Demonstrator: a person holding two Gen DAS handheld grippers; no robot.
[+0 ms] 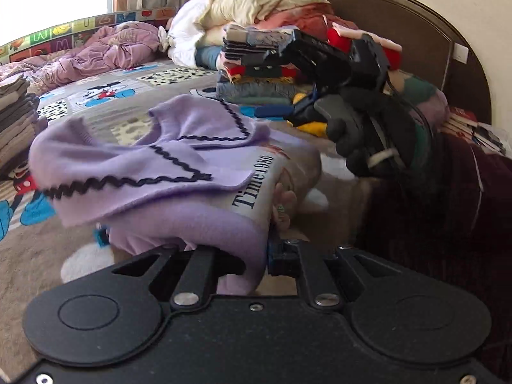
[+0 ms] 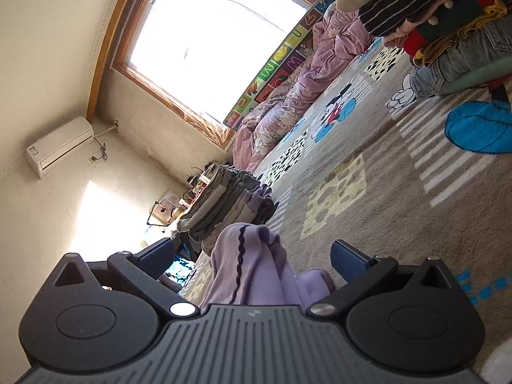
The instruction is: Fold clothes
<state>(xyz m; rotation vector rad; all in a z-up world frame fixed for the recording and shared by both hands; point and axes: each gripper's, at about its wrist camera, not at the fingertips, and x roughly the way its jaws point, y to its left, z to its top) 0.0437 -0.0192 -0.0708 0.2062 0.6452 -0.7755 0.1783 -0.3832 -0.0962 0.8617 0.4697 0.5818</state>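
In the left wrist view, a stack of folded grey clothes (image 1: 16,121) sits at the far left edge of the bed (image 1: 96,102). To its right, the lilac garment (image 1: 144,166), trimmed with black zigzag braid, hangs lifted above the bed cover. Its lower fabric runs down into the left hand-held gripper (image 1: 252,256), whose jaws are drawn almost fully together and clamp the cloth. The garment's long axis appears to run from this gripper up and leftward across the view, with the collar flaps hanging free on the left.

Further right, the right hand-held gripper (image 1: 252,54) is seen side-on, carried by a gloved hand (image 1: 368,134), above and beyond the garment. From this angle it shows no grip. Behind it stands a tall pile of folded clothes (image 1: 262,73) against the headboard (image 1: 416,32).

In the right wrist view, the right gripper's blue pads (image 2: 348,260) stand wide apart. A lilac fold rises between them without touching either pad, so this gripper holds nothing.

Judgement: the left gripper has the only grip, and the right gripper lies closest to the loose upper part of the garment. Open bed cover lies between the grey stack and the tall pile, giving room to lay the garment flat. The two piles and the purple quilt (image 1: 112,48) bound that area.
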